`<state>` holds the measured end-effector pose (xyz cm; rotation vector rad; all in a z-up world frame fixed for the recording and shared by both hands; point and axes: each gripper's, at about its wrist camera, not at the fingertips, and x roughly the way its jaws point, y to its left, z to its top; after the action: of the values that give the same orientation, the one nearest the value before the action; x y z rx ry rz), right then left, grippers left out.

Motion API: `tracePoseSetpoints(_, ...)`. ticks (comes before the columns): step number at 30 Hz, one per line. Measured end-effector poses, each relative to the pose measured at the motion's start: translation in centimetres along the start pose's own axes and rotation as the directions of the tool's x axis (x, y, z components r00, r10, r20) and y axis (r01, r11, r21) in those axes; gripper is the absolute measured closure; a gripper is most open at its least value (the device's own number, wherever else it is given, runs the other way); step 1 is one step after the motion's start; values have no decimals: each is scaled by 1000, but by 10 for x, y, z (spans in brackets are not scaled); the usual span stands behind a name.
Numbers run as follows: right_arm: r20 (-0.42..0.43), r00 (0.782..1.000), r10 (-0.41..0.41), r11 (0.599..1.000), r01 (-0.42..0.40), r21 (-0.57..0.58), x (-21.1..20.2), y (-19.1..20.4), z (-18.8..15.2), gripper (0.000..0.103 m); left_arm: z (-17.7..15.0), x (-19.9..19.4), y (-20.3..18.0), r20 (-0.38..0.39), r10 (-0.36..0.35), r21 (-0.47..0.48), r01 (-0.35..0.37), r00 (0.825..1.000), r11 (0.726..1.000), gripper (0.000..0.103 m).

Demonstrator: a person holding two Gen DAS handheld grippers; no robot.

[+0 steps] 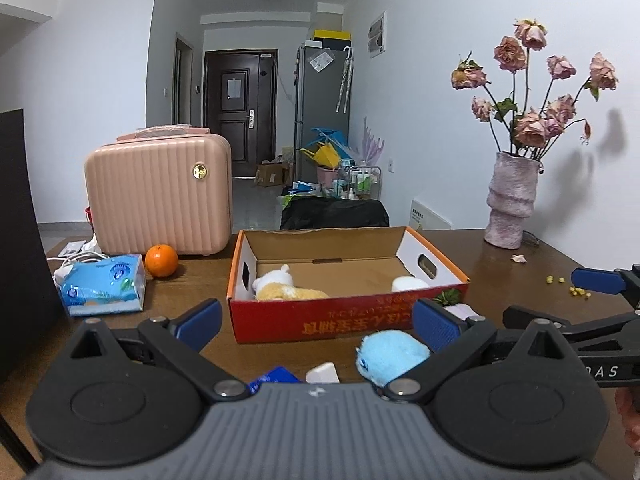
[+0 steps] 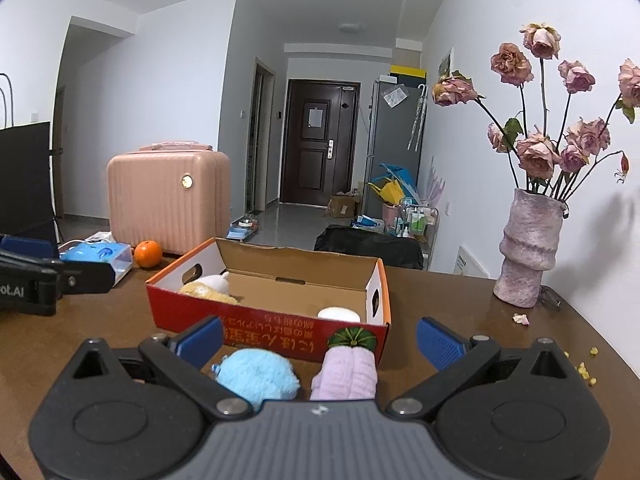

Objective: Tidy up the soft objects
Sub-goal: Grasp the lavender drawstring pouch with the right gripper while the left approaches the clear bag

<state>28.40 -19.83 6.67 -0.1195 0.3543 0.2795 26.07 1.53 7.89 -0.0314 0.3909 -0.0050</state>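
A red cardboard box (image 1: 348, 316) (image 2: 280, 330) stands open on the brown table. Inside lie a yellow-and-white plush (image 1: 280, 286) (image 2: 208, 290) at the left and a white soft thing (image 1: 408, 283) (image 2: 338, 314) at the right. A blue plush (image 1: 386, 354) (image 2: 256, 374) and a lilac plush with a green top (image 2: 350, 364) lie on the table in front of the box. My left gripper (image 1: 318, 326) is open and empty, just before the box. My right gripper (image 2: 320, 338) is open and empty, over the two plushes.
A pink case (image 1: 160, 192), an orange (image 1: 161, 261) and a tissue pack (image 1: 104, 290) stand at the left. A vase of dried roses (image 1: 510, 200) stands at the back right. Yellow crumbs (image 1: 576, 289) and a petal (image 1: 519, 258) lie at the right. A white block (image 1: 323, 372) lies near me.
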Motion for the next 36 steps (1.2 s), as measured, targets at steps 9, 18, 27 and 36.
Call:
tracePoseSetpoints(9,-24,1000,13,1000,-13,5,-24,8,-22,0,-25,-27,0,-6,-12,-9,12,1000,1000,0)
tracePoseSetpoints(18,-79,997,16,1000,-16,-3,-37,17,-46,0,-49,-41,-2,-37,-26,-15,25,999,1000,0)
tracePoseSetpoints(27,-156,987,30,1000,-29,7,-41,18,-76,0,-73,-41,-3,-98,-46,-33,43,994,999,0)
tracePoseSetpoints(36,-250,968,15,1000,-19,-14,-27,20,-104,1,-95,-39,-13,-153,-68,-23,65,986,998,0)
